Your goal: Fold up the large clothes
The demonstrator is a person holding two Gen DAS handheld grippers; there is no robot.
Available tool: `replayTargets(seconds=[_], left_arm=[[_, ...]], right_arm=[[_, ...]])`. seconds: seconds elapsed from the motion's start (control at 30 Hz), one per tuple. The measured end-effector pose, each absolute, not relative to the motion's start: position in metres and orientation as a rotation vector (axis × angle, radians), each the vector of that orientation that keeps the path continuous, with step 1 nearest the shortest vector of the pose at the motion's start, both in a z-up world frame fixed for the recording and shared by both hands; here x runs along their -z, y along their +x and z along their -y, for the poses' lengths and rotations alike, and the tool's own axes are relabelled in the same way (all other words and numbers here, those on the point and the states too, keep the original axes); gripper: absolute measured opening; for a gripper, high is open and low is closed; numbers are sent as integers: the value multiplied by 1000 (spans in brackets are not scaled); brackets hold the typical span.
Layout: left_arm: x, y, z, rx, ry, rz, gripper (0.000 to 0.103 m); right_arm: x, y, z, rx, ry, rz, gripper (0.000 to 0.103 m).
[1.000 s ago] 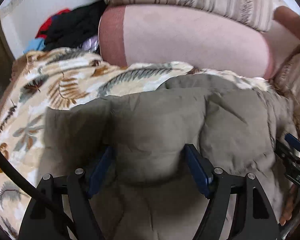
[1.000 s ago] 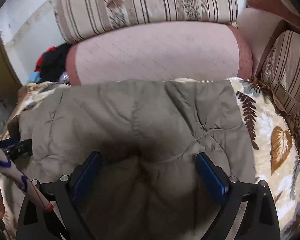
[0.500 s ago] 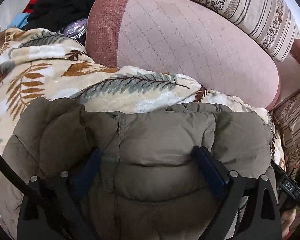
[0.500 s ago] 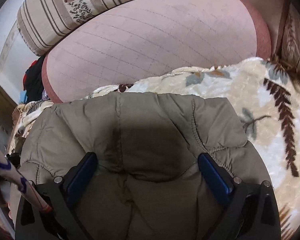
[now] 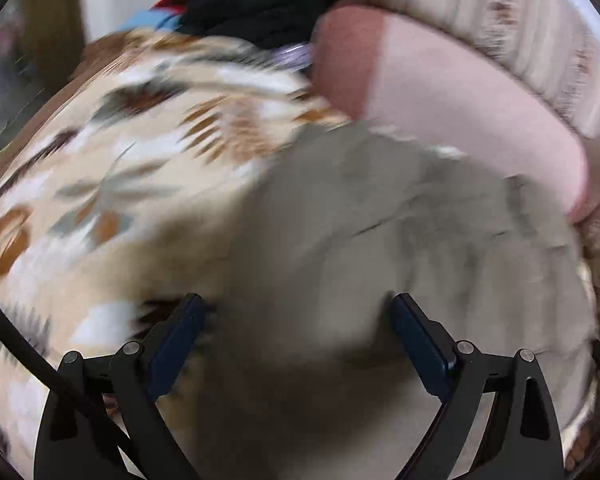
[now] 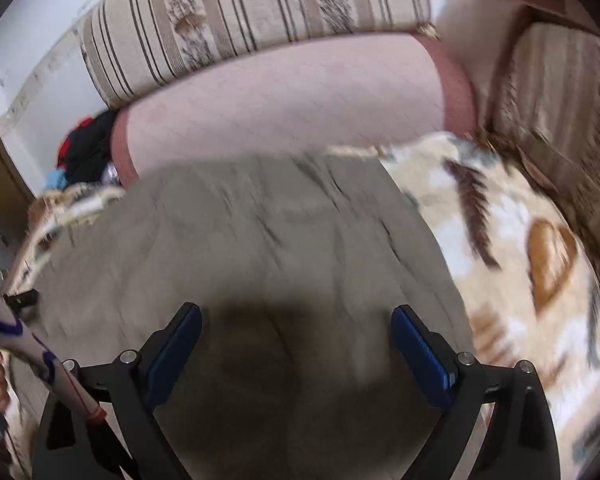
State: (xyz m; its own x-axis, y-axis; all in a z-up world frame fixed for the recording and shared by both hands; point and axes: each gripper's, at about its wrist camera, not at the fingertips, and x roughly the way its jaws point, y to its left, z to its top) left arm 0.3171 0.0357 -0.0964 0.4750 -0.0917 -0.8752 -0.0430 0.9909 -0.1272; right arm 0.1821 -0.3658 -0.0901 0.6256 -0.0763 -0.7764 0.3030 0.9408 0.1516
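**Both jaws off the jacket; fold laid down, hands pulling back**

Your left gripper [image 5: 296, 344] has its jaws wide, and they have spread since a second ago, when the pads sat closer on a bunched ridge of the padded jacket [image 5: 400, 240]; that ridge is now gone and the cloth between the pads lies low and loose; nothing is pinched. Your right gripper [image 6: 296, 344] also stands wide, its jaws closing slightly at this moment, with jacket cloth beneath them but no pad pressing on it.

The jacket lies as a compact olive bundle on the leaf-print blanket [image 5: 120, 200], its far edge close to the pink bolster [image 6: 280, 96]; compared with half a second ago, both views show more blanket and more of the striped cushion [image 6: 260, 12], so both hands have drawn back from the bundle; both views are smeared by that motion.

Read this as a release: the fold appears set down; judge next whether the bundle holds its shape or springs open, since padded cloth tends to rebound; seam detail is too blurred to confirm.
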Motion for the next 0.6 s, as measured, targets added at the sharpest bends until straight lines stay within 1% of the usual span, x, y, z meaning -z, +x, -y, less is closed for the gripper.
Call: replayTargets(seconds=[0.07,0.2,0.33,0.43,0.5,0.6], left_arm=[[100,308,-53,25,-183,-1092,94],[83,279,-68,37,-206,-1057,94],[73,262,-73,86,-192,-1053,94],[84,270,-77,179,-257,-1119,94],[99,283,-79,258,-325,-1185,94],[121,298,-77,372,-402,-1240,94]], right_arm=[[90,162,368,224,274,-869,96],[77,115,364,224,235,-838,96],[74,97,381,233,247,-854,98],[85,100,408,227,364,-899,99],[101,107,429,190,503,-928,99],[127,126,444,95,620,-976,99]])
